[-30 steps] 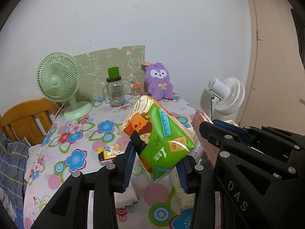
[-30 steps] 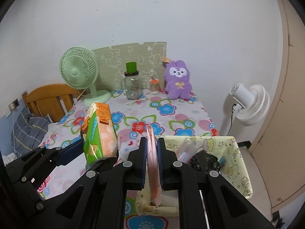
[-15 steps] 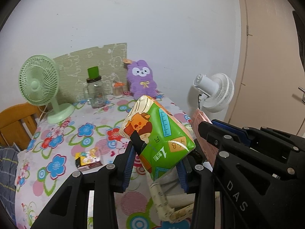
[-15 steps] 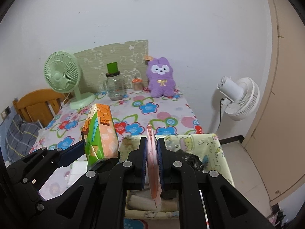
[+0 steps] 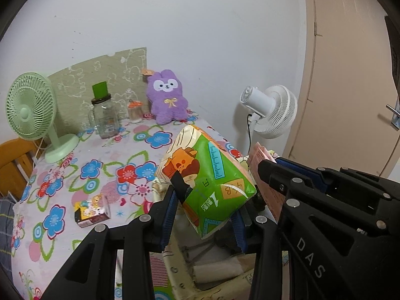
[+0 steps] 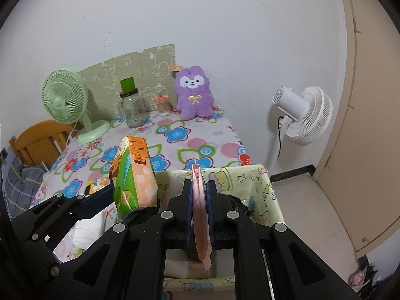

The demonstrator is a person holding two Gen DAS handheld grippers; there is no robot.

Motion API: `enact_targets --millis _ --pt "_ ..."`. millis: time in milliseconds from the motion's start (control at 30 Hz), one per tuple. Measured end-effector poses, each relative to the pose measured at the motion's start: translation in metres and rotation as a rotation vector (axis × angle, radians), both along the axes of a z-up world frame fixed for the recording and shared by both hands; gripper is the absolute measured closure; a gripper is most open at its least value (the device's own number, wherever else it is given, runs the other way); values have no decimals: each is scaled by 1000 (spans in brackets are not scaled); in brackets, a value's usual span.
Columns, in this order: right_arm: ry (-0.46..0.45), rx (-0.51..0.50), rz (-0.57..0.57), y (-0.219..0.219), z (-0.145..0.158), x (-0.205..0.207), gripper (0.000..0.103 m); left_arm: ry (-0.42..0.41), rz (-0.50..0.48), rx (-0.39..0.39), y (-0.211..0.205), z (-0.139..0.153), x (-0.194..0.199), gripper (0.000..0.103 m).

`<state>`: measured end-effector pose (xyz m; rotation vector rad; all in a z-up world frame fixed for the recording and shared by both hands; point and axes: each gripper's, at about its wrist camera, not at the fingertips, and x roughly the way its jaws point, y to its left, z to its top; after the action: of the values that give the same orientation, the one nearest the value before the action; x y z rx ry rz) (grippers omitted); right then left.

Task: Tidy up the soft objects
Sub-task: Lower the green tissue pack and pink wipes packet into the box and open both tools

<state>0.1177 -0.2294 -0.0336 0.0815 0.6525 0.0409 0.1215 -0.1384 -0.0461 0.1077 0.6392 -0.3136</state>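
1. Above the fabric basket at the near right of the tabletop, the left gripper fingers are clamped on a soft tissue pack.
2. The right gripper fingers pinch a thin pink packet.
3. Both look light and squashy; hold them at the middle.

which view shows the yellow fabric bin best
The right wrist view. There the yellow fabric bin shows its printed far wall, right corner and part of its inside beneath both grippers. The left wrist view catches only scraps of the bin below the green tissue pack, mostly hidden by the jaws.
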Motion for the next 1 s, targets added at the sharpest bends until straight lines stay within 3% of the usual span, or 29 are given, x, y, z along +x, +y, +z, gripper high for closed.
enact_targets --millis 767,1000 --pt "99 49 -93 -47 -43 22 90 143 -70 115 -44 -46 19 56" --pt "121 77 -89 -51 -50 26 90 157 -49 122 -43 -47 20 39"
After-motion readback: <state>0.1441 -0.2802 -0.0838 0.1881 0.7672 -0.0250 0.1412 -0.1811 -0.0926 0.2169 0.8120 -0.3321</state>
